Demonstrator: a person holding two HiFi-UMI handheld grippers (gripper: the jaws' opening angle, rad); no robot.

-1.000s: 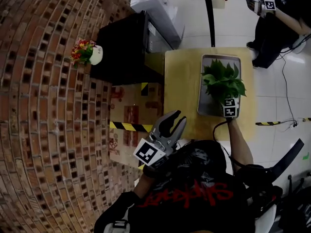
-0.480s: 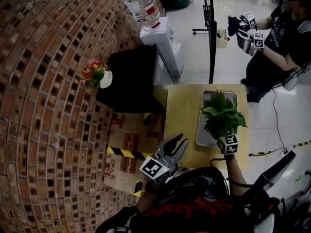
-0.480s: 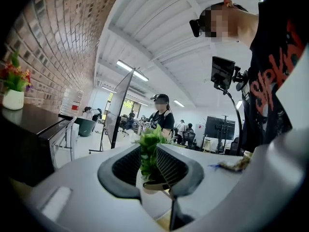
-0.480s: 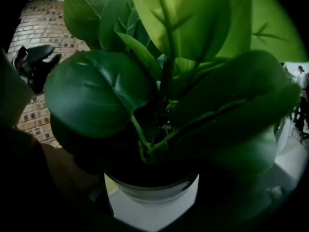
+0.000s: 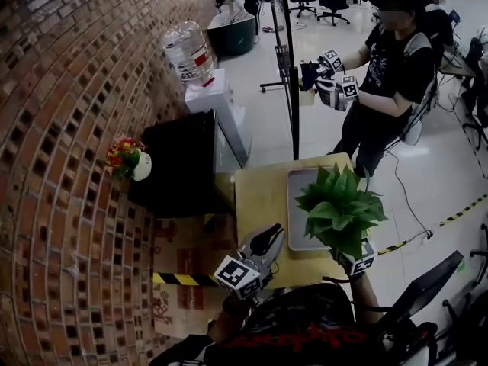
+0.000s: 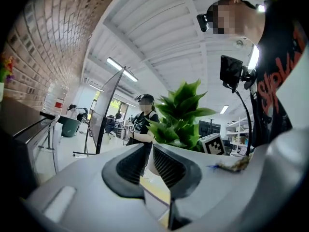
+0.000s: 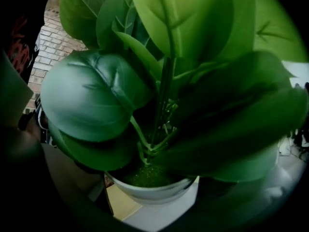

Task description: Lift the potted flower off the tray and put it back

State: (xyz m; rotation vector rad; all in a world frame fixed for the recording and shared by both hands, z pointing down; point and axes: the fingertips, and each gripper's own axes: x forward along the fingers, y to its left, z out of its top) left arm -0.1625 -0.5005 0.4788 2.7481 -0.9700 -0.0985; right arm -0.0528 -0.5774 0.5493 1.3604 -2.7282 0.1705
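A leafy green potted plant [image 5: 338,212] in a white pot [image 7: 153,191] hangs in the air above the near end of the grey tray [image 5: 296,204], which lies on the yellow table [image 5: 255,197]. My right gripper [image 5: 351,258] is shut on the pot from the near side. Leaves hide its jaws, and only its marker cube [image 5: 361,264] shows. In the right gripper view the leaves fill the picture, with the tray's pale surface below the pot. My left gripper [image 5: 268,237] hovers by the table's near left corner, jaws together and holding nothing. The plant [image 6: 181,114] shows beyond it.
Left of the table a black cabinet [image 5: 183,162] carries a small vase of flowers [image 5: 128,158], and a water dispenser [image 5: 210,90] stands behind. A brick wall [image 5: 69,166] runs along the left. Another person [image 5: 381,59] with grippers stands past the table, beside a pole [image 5: 288,67].
My right gripper has lifted the plant up off the tray. The head view has tipped up and shows more of the room. My left gripper has hardly moved.
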